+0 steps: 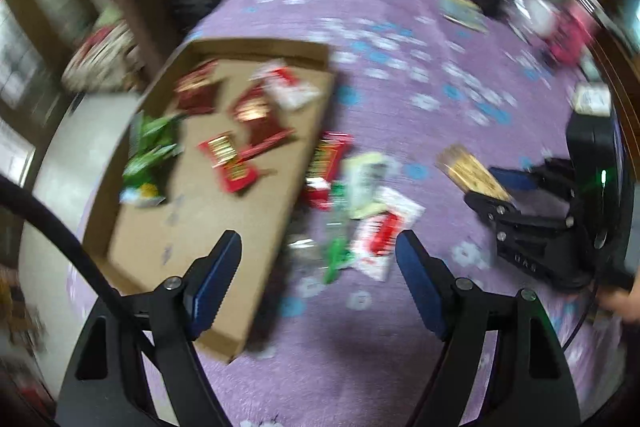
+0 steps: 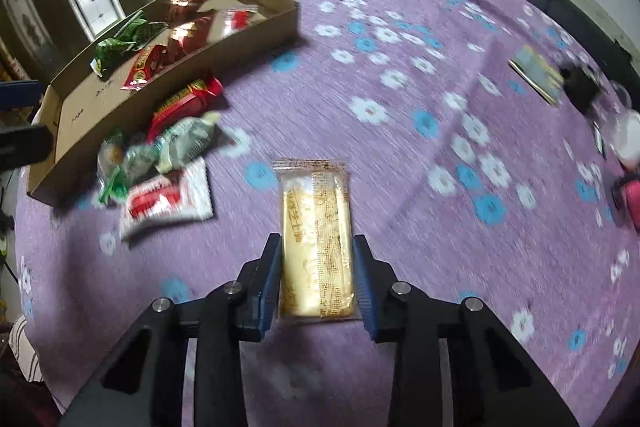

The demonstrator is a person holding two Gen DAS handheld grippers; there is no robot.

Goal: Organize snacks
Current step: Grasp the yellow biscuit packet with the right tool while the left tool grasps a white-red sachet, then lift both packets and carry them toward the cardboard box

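Because the purple flowered cloth (image 2: 400,155) covers the whole work surface, everything else sits on it: at its left side lies the shallow cardboard tray (image 2: 256,35), low-walled so packets can be dropped in from above, and it already holds several red and green snack packets (image 2: 188,35), which suggests the sorting is partly done. Just outside the tray's near wall a loose heap of unsorted packets (image 2: 168,163) waits, close enough for a short carry. Apart from that heap, toward the middle of the cloth, is the long yellow wafer packet (image 2: 318,239), and the right gripper (image 2: 318,283) has its blue pads pressed on both long edges, clamping it lengthwise so it points forward. The left gripper (image 1: 320,283) hangs over the heap with its jaws spread wide and nothing between them
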